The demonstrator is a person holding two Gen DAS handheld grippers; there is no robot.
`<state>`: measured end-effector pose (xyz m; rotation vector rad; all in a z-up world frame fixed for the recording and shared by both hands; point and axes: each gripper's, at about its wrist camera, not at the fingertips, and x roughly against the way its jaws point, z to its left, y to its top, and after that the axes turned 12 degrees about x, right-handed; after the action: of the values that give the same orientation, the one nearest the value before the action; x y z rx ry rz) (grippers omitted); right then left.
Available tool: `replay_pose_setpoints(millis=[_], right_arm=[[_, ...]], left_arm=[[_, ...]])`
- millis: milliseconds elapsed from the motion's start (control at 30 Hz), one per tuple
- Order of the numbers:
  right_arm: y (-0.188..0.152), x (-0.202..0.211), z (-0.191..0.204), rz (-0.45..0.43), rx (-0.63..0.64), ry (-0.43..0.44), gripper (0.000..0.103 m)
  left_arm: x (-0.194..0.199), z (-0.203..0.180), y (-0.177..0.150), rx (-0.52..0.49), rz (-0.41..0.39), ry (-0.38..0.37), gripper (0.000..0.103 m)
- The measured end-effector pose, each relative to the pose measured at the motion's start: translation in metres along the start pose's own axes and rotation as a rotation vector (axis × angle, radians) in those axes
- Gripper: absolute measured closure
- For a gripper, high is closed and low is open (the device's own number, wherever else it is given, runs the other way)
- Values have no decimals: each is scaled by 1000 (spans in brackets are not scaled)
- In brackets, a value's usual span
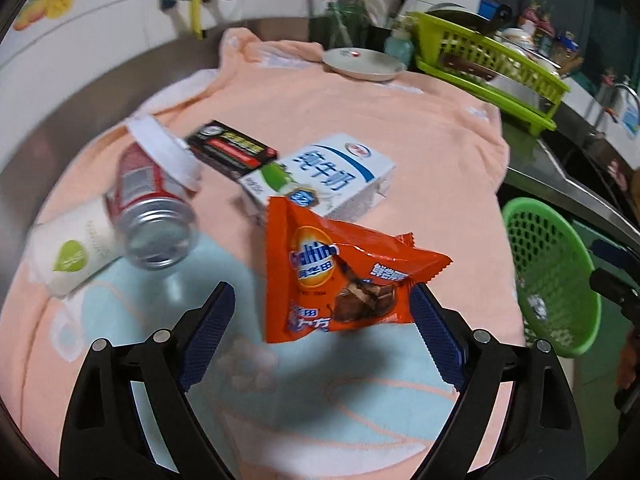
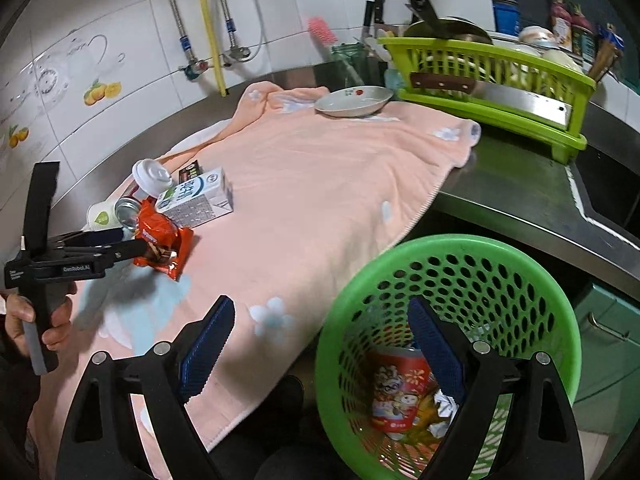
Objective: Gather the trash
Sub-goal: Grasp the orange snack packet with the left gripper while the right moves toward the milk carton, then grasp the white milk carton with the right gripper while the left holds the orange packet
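An orange snack wrapper [image 1: 340, 268] lies on the pink towel [image 1: 400, 128], between the fingers of my open left gripper [image 1: 322, 304]; it also shows in the right wrist view [image 2: 164, 244], beside the left gripper [image 2: 120, 246]. Behind it lie a white milk carton [image 1: 320, 178], a black box [image 1: 232, 150], a red can [image 1: 148, 208], a white cup [image 1: 72, 252] and a white lid [image 1: 166, 148]. My right gripper [image 2: 322, 320] is open and empty, above the green basket [image 2: 460, 252], which holds a red can [image 2: 398, 392] and crumpled paper [image 2: 444, 406].
A white plate [image 2: 352, 100] sits at the towel's far end. A green dish rack [image 2: 500, 76] with a cleaver stands at the back right. The steel counter [image 2: 520, 184] drops to a sink on the right. Pipes and knives line the tiled wall.
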<state>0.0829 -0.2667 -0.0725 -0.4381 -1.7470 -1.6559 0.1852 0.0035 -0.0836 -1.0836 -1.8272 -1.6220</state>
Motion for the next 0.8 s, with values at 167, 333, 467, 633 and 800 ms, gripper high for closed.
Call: replay_pose_setpoints(millis=[167,333,467,633,800], right_arm=[[10,-11,12,4,24,12,18],[19,-23,26,11,43,33,18],[25,-30,39,13,70,51,18],[34,-38,51,17,105,62,18],[48,-48,58,19,121,86,18]], left_arm=[[-16,5,1,-11,24,-25,15],[-20,10,0,-1,39,-71,36],[-23,12,-4,5,55,-90,56],[-14,12,-9,2,36,-99,75],[-4,14,-13,-18,27,-82,82]])
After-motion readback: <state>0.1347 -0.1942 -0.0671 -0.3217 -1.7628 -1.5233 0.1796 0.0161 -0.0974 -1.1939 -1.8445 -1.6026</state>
